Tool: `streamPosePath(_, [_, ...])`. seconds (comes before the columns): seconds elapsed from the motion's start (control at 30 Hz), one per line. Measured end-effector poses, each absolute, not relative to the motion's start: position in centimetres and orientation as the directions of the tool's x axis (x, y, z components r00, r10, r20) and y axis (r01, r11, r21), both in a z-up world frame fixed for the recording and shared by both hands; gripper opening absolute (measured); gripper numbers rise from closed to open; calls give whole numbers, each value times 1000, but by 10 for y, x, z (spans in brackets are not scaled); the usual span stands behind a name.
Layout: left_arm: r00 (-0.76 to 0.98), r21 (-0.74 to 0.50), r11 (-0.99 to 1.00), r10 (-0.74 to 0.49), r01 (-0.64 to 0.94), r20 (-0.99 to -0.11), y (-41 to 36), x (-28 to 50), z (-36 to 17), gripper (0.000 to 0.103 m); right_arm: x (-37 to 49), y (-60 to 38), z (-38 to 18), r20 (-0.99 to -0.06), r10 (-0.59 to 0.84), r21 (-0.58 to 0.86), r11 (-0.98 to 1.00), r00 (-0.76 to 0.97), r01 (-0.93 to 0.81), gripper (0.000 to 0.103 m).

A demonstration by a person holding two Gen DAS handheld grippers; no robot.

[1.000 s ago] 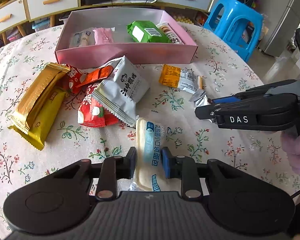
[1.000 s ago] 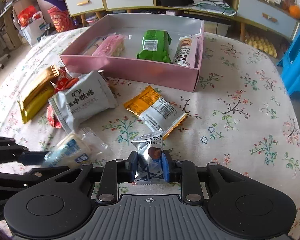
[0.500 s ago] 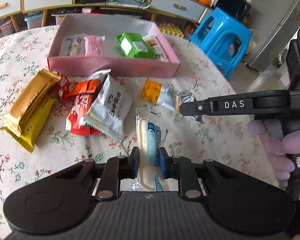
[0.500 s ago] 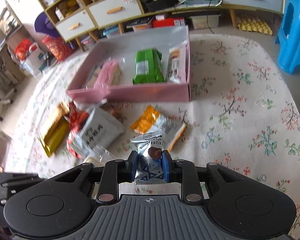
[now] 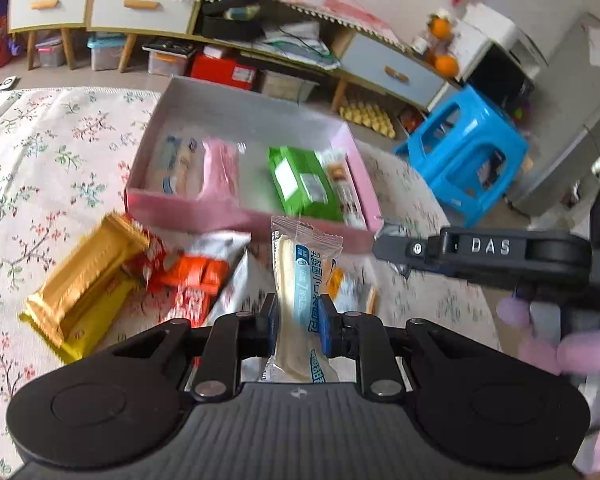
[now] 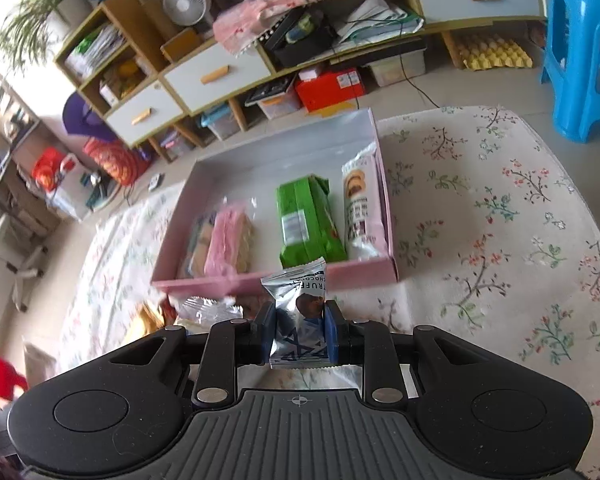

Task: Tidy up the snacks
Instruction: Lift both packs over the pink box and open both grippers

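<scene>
Left wrist: left tool clamped on bread pack, now lifted off bench; right tool pinching truffle packet, likewise raised, pink box just ahead, drop-in next

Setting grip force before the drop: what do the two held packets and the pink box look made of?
Bread packet: thin clear plastic film, crimped top, soft roll visible inside. Truffle packet: shiny silver foil-like film, creased. Pink box: probably matte cardboard, thin straight walls.
</scene>
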State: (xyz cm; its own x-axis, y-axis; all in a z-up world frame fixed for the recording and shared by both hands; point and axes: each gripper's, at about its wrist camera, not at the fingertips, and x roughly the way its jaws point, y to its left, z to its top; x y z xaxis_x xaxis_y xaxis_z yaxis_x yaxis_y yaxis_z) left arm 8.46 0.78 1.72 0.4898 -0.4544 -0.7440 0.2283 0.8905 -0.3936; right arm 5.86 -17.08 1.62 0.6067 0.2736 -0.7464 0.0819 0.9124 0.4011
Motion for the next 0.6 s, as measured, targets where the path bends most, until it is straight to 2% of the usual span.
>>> streamPosePath(0.23, [539,-403,902,-420,158,-730,13,135,22,18,93,-183,16,-738,264,427,895,621,127,24])
streamPosePath(0.43, [539,-408,904,-408,127,-737,13,188,4,18,136,-201,8,-714,292,490,857,637,157,24])
streamPosePath(0.6, [535,-407,903,-414,138,-736,8,213,-10,18,164,-206,-6,-719,287,487,858,633,163,24])
